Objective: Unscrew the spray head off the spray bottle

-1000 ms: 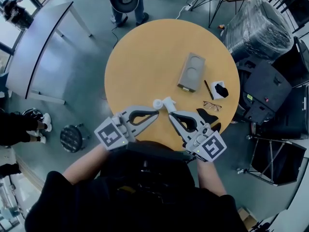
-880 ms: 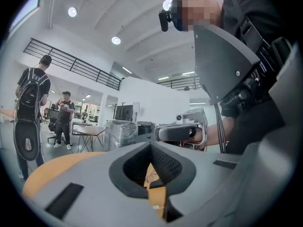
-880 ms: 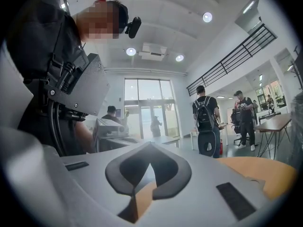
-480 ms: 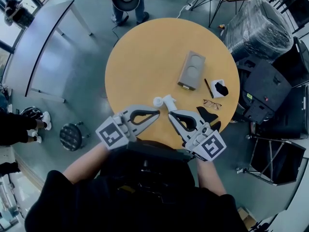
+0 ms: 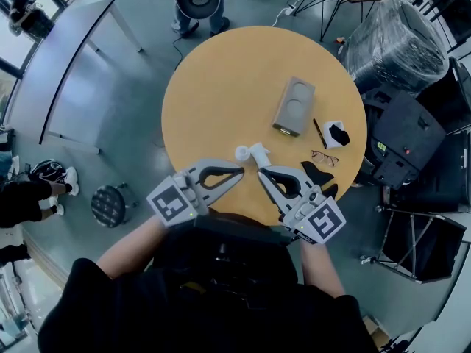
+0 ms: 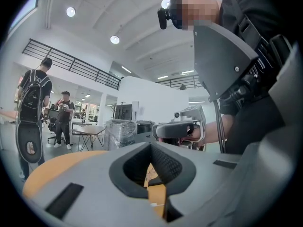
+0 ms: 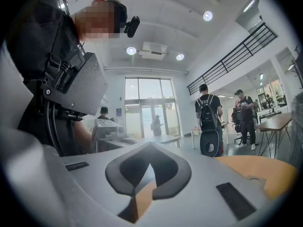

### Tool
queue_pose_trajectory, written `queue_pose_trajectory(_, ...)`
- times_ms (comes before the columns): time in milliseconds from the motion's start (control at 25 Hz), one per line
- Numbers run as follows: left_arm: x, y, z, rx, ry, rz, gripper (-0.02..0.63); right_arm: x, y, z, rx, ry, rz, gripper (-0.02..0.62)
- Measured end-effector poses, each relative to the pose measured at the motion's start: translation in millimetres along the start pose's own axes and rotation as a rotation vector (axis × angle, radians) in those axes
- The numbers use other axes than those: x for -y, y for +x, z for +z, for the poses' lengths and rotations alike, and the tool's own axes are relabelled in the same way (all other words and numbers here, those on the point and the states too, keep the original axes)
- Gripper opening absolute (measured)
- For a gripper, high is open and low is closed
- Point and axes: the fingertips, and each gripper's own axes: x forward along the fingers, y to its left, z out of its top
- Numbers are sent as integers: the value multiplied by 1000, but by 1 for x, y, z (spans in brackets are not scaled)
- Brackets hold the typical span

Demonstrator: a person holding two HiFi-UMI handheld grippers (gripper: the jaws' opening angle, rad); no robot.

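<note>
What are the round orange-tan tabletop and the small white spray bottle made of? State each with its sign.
The round orange-tan tabletop: probably laminate or painted wood, matte; even colour, no grain or glare. The small white spray bottle: likely plastic, smooth; uniform opaque white, moulded shape, though too small to be sure.

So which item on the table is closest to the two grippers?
The white spray bottle, just ahead of the left gripper and right gripper; the grey box, pen and glasses lie farther off.
</note>
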Motion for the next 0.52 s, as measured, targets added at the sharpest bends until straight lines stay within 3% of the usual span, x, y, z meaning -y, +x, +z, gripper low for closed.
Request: queue_pose_trajectory(520, -2, 2, -6, -6, -7, 0, 3, 0, 0, -5, -10, -14, 3, 5)
